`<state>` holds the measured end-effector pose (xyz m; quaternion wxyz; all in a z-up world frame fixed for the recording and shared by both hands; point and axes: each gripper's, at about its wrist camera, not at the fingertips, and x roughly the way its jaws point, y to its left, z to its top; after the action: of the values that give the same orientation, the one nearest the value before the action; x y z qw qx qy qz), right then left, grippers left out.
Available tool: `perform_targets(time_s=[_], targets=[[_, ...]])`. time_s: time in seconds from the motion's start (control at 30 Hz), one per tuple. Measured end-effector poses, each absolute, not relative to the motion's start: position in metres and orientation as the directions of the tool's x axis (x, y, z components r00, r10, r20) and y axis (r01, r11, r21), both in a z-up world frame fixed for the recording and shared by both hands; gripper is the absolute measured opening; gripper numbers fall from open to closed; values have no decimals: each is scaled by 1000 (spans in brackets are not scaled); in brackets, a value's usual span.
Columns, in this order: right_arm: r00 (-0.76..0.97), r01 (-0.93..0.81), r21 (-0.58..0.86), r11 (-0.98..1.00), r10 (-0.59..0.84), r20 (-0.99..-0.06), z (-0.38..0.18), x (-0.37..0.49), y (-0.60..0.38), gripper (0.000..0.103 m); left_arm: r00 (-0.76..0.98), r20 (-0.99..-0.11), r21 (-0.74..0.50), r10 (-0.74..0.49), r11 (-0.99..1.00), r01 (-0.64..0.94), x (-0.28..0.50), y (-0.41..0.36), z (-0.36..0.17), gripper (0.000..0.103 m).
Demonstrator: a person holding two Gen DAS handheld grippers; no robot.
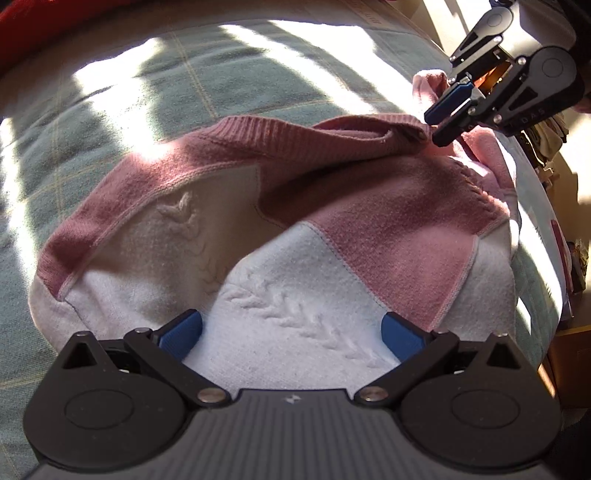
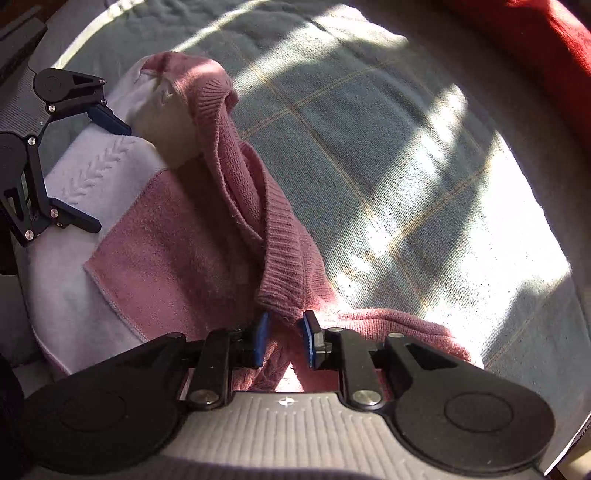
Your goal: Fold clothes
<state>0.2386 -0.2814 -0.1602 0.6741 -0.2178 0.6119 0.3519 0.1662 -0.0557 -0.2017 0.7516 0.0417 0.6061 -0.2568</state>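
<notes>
A pink and white knit sweater (image 1: 332,229) lies partly folded on a green plaid bedcover (image 1: 147,92). My left gripper (image 1: 291,332) hovers open over the white cable-knit part, its blue fingers (image 1: 181,332) spread wide with nothing gripped. In the right wrist view this left gripper (image 2: 96,170) shows at the left edge, over the sweater's white panel (image 2: 88,173). My right gripper (image 2: 284,339) is shut on the sweater's pink ribbed edge (image 2: 280,258), which bunches up between the pads. In the left wrist view the right gripper (image 1: 443,118) pinches that ribbed band at the sweater's far right corner.
A red blanket or cushion (image 2: 535,44) lies along the far side of the bed, also seen as red fabric (image 1: 26,22). The bed's edge and floor clutter, with a brown box (image 1: 569,350), are at the right. Sunlit bedcover (image 2: 424,184) stretches beyond the sweater.
</notes>
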Motion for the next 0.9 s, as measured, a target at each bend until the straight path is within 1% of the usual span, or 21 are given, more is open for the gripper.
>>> perform_targets(time_s=[0.07, 0.13, 0.23, 0.57, 0.67, 0.7, 0.83, 0.9], targets=[[31, -711, 173, 681, 276, -961, -148, 255, -276, 29, 137, -932, -249, -337, 866, 434, 165, -54, -202, 102], [56, -684, 214, 698, 343, -938, -142, 274, -269, 30, 139, -932, -247, -335, 867, 432, 166, -54, -205, 102], [72, -694, 234, 681, 388, -919, -157, 304, -242, 30, 143, -931, -245, -335, 867, 433, 167, -54, -207, 102], [-32, -753, 320, 575, 454, -890, -202, 319, -177, 30, 168, -911, -279, -377, 862, 424, 164, -40, -196, 102], [-54, -748, 348, 564, 472, -880, -198, 310, -170, 30, 182, -900, -295, -395, 861, 414, 172, -24, -182, 102], [-54, -756, 333, 563, 454, -889, -199, 305, -168, 32, 196, -903, -275, -383, 864, 421, 180, -16, -178, 102], [-58, -753, 329, 569, 440, -896, -203, 287, -171, 33, 254, -907, -196, -334, 873, 447, 215, 17, -162, 102], [-50, -754, 322, 572, 439, -897, -205, 280, -171, 33, 275, -909, -157, -313, 869, 470, 241, 31, -158, 100]])
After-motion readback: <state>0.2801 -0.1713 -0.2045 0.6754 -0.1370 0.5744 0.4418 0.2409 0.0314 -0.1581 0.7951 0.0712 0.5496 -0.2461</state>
